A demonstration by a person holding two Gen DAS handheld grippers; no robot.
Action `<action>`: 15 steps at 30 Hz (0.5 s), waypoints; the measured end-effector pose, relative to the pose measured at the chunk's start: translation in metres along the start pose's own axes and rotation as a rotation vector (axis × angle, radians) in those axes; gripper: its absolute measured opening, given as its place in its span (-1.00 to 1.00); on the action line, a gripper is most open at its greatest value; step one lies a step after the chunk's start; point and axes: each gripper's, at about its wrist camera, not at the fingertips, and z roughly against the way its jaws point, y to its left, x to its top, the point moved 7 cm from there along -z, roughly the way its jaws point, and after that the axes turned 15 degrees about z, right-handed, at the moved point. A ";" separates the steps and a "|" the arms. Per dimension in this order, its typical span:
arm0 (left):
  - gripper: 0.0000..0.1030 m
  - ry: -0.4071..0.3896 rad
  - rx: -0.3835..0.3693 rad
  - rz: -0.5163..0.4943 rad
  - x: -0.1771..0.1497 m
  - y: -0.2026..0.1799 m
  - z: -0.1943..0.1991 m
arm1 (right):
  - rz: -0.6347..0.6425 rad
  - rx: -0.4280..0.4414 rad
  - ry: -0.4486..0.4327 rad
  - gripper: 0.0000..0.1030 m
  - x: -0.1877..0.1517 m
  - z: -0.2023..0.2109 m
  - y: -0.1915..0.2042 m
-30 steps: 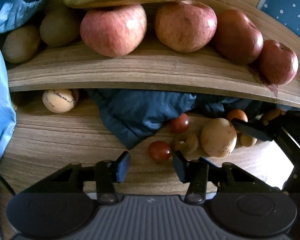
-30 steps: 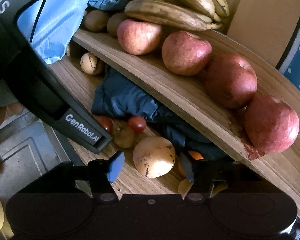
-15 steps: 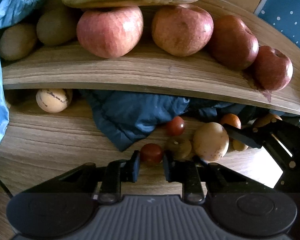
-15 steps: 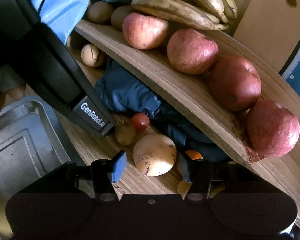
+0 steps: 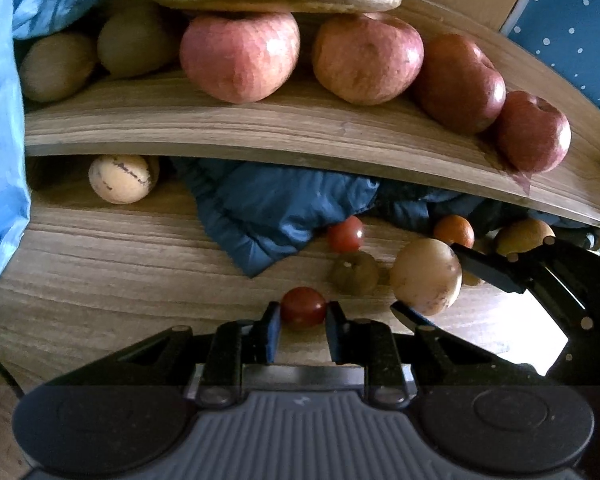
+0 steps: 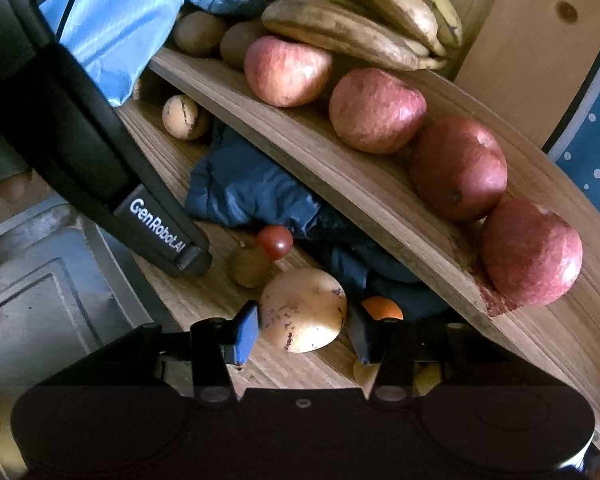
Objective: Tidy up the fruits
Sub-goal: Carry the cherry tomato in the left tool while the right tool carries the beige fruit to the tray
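Two grippers are down on the lower wooden shelf (image 5: 100,272) at once, each with its own fruit. Biggest first: the pale yellow round fruit (image 6: 303,310), smooth-skinned and freckled with small brown specks, sits on the wood between the fingers of the right gripper (image 6: 302,330). Those jaws are closing around it — the blue pad is just at its left flank, while a sliver of gap shows on the other side, so the pads are not yet pressing. In the left wrist view the same fruit (image 5: 425,276) lies to the right, with the right gripper's dark fingers either side of it.

Smaller now: the cherry tomato (image 5: 303,306), deep red and glossy, is right at the fingertips of the left gripper (image 5: 302,320), pinched between the two pads, low on the shelf board.

Just beyond it sits a dull brown-green fruit (image 5: 355,273), then a second cherry tomato (image 5: 345,234) at the edge of the dark blue cloth (image 5: 276,212). Behind the yellow fruit, a small orange fruit (image 6: 381,307) peeks out — half hidden by the right finger.
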 end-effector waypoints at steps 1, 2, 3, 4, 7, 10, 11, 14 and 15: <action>-0.50 -0.002 -0.002 0.000 0.000 0.003 0.005 | -0.005 -0.003 -0.002 -0.06 0.000 0.003 0.001; -0.50 -0.004 -0.003 -0.001 0.000 0.004 0.006 | -0.012 -0.007 -0.005 -0.06 0.000 0.006 0.001; -0.50 -0.006 -0.005 -0.004 -0.001 0.005 0.009 | -0.019 -0.010 -0.007 -0.06 0.001 0.009 0.001; -0.50 -0.008 -0.006 -0.007 -0.002 0.006 0.012 | -0.026 -0.013 -0.010 -0.06 0.001 0.012 0.002; -0.50 -0.015 -0.010 -0.015 -0.005 0.009 0.019 | -0.041 -0.023 -0.017 -0.06 0.003 0.023 0.005; -0.50 -0.023 -0.015 -0.023 -0.007 0.012 0.028 | -0.050 -0.029 -0.021 -0.05 0.006 0.031 0.008; -0.50 -0.026 -0.018 -0.026 -0.007 0.013 0.031 | -0.052 -0.032 -0.022 -0.05 0.007 0.035 0.010; -0.50 -0.031 -0.025 -0.036 -0.011 0.017 0.038 | -0.060 -0.042 -0.029 -0.05 0.010 0.047 0.016; -0.50 -0.031 -0.027 -0.039 -0.012 0.019 0.041 | -0.061 -0.044 -0.031 -0.05 0.011 0.049 0.018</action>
